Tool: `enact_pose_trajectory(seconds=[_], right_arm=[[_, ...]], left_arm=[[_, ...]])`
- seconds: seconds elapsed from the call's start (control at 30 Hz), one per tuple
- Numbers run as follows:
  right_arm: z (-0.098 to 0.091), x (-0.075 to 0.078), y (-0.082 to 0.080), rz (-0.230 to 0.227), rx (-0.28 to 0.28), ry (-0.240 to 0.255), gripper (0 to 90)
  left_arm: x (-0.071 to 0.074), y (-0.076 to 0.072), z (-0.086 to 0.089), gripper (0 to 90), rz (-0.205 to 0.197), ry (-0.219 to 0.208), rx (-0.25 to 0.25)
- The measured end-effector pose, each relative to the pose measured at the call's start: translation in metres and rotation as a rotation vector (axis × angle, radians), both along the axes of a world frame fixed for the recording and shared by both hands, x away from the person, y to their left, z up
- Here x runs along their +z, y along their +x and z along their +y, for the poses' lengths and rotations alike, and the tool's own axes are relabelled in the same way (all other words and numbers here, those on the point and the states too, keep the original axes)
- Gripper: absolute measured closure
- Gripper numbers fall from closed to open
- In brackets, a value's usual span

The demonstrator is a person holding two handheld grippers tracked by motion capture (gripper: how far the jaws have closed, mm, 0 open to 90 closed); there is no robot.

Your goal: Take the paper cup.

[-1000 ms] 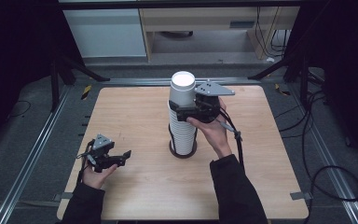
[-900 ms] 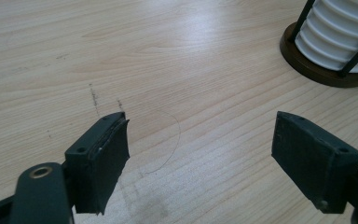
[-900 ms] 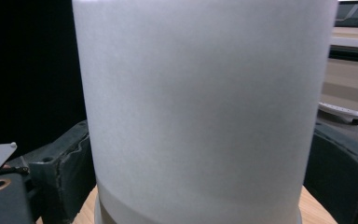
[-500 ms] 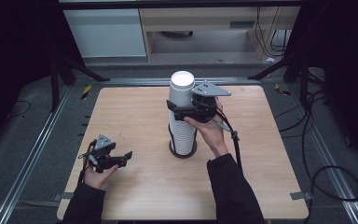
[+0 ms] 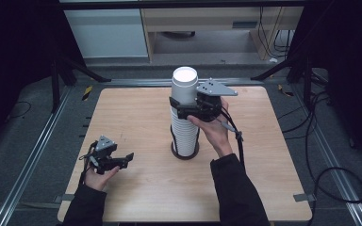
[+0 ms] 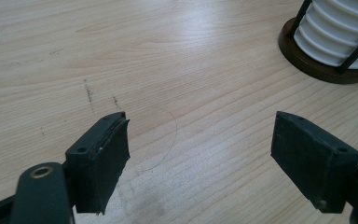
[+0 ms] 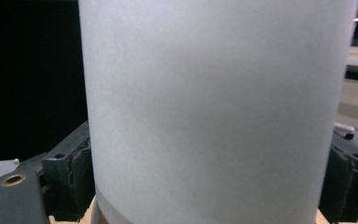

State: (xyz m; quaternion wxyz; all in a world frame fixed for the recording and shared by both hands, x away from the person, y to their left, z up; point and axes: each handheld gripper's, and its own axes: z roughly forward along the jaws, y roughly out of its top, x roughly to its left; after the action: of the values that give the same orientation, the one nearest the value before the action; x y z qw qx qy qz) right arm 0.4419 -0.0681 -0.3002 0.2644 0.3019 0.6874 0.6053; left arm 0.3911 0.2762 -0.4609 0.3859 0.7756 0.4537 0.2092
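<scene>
Two grippers are held over a wooden table (image 5: 136, 113) by a person. At the left of the high view, the left gripper (image 5: 122, 161) is kept low, near the front left part of the table. Its jaws are spread wide apart, and nothing is held between them. In the left gripper view, bare wood is seen between the two black jaws, and the round brown base (image 6: 317, 65) of a stand is seen far off at the top right, well apart from the jaws.

Near the middle of the table, a tall stack of white cups (image 5: 184, 132) is kept upright in that stand. The stand is made of a dark base (image 5: 185, 153) and thin black rods.

At the top of the stack, the top cup (image 5: 185, 84) is seen upside down, with its flat bottom facing up. The right gripper (image 5: 181, 104) is brought up to it from the right side. In the right gripper view, the white cup wall (image 7: 214, 112) is seen very close, with one black jaw at each side of it. The jaws are closed against the cup, so it is judged to be gripped.

The work is judged to be only just begun. The top cup is caught, but it is not yet lifted clear of the stack. It must be pulled off and set down on the table. No loose cup is seen on the table yet.
</scene>
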Motion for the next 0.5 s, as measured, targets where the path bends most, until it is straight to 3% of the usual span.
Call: enact_pose_trajectory(seconds=[0.5], right_arm=[[-0.002, 0.034, -0.005, -0.038, 0.012, 0.007, 12.6]], left_arm=[[0.000, 0.000, 0.000, 18.6, 0.004, -0.006, 0.000]])
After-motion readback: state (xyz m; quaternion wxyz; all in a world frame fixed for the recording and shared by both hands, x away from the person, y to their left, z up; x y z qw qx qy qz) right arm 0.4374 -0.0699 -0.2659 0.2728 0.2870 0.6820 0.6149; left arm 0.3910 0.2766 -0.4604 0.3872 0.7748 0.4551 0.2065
